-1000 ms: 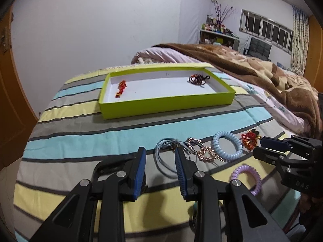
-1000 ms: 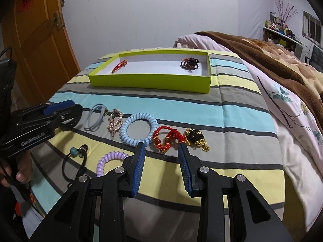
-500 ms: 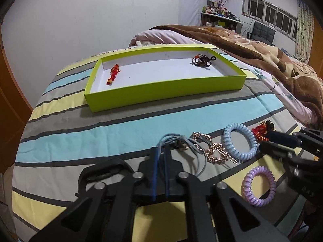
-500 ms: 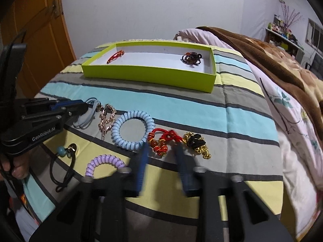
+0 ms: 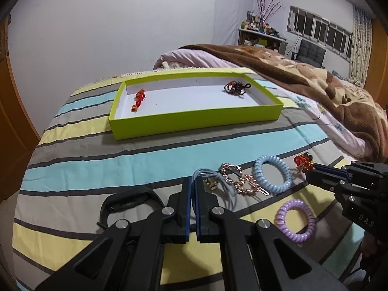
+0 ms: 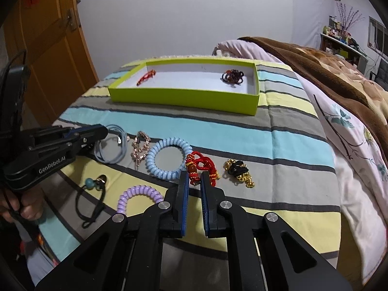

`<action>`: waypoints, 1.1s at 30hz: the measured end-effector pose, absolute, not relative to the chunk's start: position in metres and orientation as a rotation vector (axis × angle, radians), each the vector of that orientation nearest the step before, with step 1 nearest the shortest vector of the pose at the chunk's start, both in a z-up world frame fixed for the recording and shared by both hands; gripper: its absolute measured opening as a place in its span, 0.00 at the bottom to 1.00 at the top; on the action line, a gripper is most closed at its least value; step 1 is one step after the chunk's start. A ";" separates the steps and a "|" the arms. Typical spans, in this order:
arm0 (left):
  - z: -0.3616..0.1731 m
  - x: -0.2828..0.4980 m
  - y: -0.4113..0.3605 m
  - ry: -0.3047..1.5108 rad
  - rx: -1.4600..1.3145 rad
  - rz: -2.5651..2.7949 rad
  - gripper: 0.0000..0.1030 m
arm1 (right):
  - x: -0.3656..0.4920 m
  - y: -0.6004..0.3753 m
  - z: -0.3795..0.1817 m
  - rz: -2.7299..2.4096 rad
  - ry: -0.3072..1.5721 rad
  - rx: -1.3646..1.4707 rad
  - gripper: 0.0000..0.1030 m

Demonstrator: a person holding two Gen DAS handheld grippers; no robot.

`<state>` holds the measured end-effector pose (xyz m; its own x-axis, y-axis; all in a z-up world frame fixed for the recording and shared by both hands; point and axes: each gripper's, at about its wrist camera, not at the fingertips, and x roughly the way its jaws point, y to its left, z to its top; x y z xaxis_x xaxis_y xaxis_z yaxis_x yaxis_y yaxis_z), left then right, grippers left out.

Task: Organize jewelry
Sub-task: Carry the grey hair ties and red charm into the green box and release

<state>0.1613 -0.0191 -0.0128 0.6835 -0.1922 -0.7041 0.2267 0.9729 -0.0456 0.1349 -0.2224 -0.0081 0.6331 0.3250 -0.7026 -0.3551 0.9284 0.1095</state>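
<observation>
My left gripper (image 5: 193, 181) is shut on the thin blue hair ties (image 5: 224, 187), which show in the right wrist view (image 6: 114, 145) too. My right gripper (image 6: 194, 178) is shut on the red knotted bracelet (image 6: 202, 166), seen from the left wrist view (image 5: 304, 162) at its tips. The lime green tray (image 5: 194, 121) lies further back with a red piece (image 5: 139, 99) and a dark beaded bracelet (image 5: 235, 87) in it. On the bed lie a rose-gold clip (image 5: 240, 180), a light blue coil tie (image 5: 272, 177) and a purple coil tie (image 5: 296, 220).
A gold and black charm (image 6: 238, 172) lies right of the red bracelet. A black cord with a teal bead (image 6: 91, 198) lies at the near left. A brown blanket (image 5: 315, 84) covers the bed's right side. A wooden door (image 6: 48, 48) stands to the left.
Both grippers have closed: the left on the blue hair ties, the right on the red bracelet. Both have moved forward a little.
</observation>
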 end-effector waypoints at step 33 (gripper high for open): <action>0.055 0.176 0.003 0.618 0.009 -0.219 0.03 | 0.162 -0.222 0.051 0.387 0.643 -0.062 0.09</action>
<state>0.1759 0.0034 0.0547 0.7928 -0.2014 -0.5752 0.2066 0.9768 -0.0572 0.1625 -0.2221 0.0506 0.7314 0.3330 -0.5951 -0.3708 0.9266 0.0626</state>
